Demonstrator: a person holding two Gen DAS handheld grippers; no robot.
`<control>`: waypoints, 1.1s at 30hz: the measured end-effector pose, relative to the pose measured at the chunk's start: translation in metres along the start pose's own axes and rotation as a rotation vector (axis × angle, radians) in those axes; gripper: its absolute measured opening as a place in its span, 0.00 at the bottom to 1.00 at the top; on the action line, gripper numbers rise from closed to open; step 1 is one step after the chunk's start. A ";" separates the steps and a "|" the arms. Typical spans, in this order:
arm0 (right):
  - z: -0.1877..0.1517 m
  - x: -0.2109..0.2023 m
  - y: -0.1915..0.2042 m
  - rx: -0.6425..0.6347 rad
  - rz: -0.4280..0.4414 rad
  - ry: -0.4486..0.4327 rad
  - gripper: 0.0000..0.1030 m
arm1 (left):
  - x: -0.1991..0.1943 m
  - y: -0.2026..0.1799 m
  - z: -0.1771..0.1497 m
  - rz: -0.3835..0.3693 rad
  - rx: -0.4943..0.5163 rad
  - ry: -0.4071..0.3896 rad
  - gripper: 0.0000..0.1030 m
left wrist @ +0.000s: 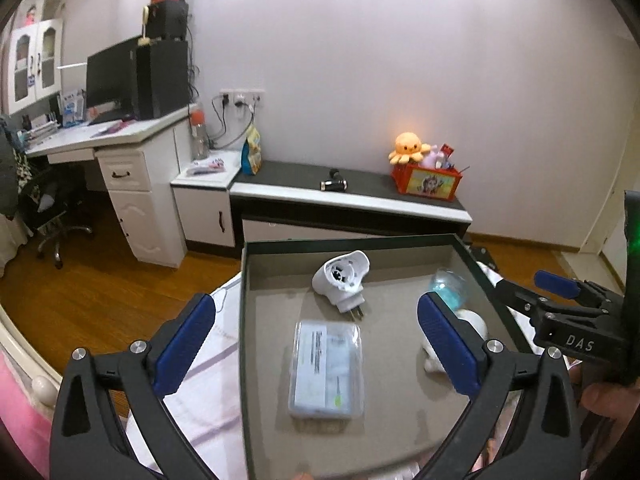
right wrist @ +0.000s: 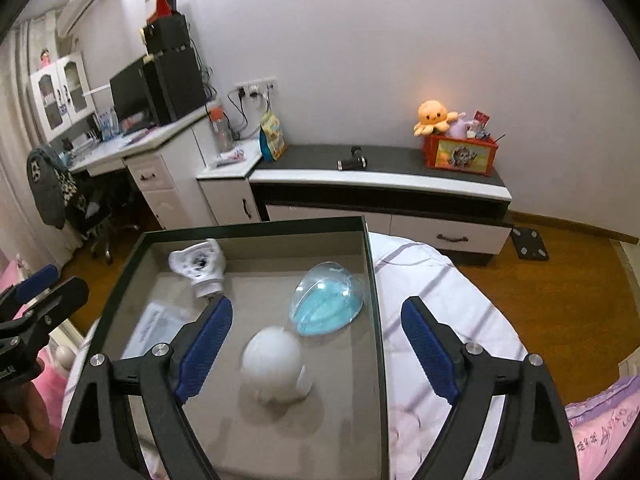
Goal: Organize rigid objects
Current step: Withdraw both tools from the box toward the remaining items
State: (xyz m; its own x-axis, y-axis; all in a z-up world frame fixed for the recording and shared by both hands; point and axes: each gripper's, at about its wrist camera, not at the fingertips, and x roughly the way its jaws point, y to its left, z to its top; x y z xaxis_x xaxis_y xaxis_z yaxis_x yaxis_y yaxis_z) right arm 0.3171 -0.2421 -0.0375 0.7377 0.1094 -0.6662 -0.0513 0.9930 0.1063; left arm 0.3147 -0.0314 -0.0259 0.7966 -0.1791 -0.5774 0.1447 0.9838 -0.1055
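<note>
Left wrist view: The left gripper (left wrist: 316,340) is wide open and holds nothing. Its blue-padded fingers (left wrist: 186,344) straddle the left wall of a shallow dark-rimmed box (left wrist: 400,242) that rests on a white striped bedsheet (left wrist: 208,368). Inside the box, a clear plastic case (left wrist: 326,366) lies flat between the fingers, near the centre. A white plug-in adapter (left wrist: 344,280) lies at 12 o'clock from the case, prongs pointing toward the camera. At 3 o'clock, a white rounded figure (left wrist: 476,322) is partly hidden by the right finger. A clear dome with blue contents (left wrist: 450,284) sits at 2 o'clock, near the right wall. The right gripper (left wrist: 560,292) enters at 3 o'clock; whether it is open cannot be told here.

Right wrist view: The right gripper (right wrist: 316,348) is wide open and empty, its fingers straddling the right wall of the box (right wrist: 256,226). The white rounded figure (right wrist: 276,364) stands between the fingers. The dome (right wrist: 326,300) lies at 1 o'clock from it, apart. The adapter (right wrist: 200,266) lies at 11 o'clock. The case (right wrist: 156,328) lies at 9 o'clock. The left gripper (right wrist: 36,292) appears at 9 o'clock, outside the box.
</note>
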 end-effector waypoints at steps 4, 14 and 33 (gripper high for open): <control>-0.013 -0.039 0.007 -0.001 0.009 -0.054 0.85 | -0.039 0.002 -0.012 0.006 -0.003 -0.041 1.00; -0.053 -0.114 0.023 0.007 0.019 -0.140 0.85 | -0.110 0.010 -0.051 0.049 -0.018 -0.095 1.00; -0.139 -0.170 0.031 0.024 0.006 -0.129 0.85 | -0.180 0.003 -0.127 0.094 -0.031 -0.112 1.00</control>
State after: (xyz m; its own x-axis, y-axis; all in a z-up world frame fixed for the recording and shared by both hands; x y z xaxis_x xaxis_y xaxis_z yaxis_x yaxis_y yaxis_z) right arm 0.0968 -0.2234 -0.0237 0.8182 0.1075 -0.5647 -0.0410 0.9908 0.1292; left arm 0.0975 0.0041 -0.0249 0.8663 -0.0834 -0.4925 0.0496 0.9955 -0.0813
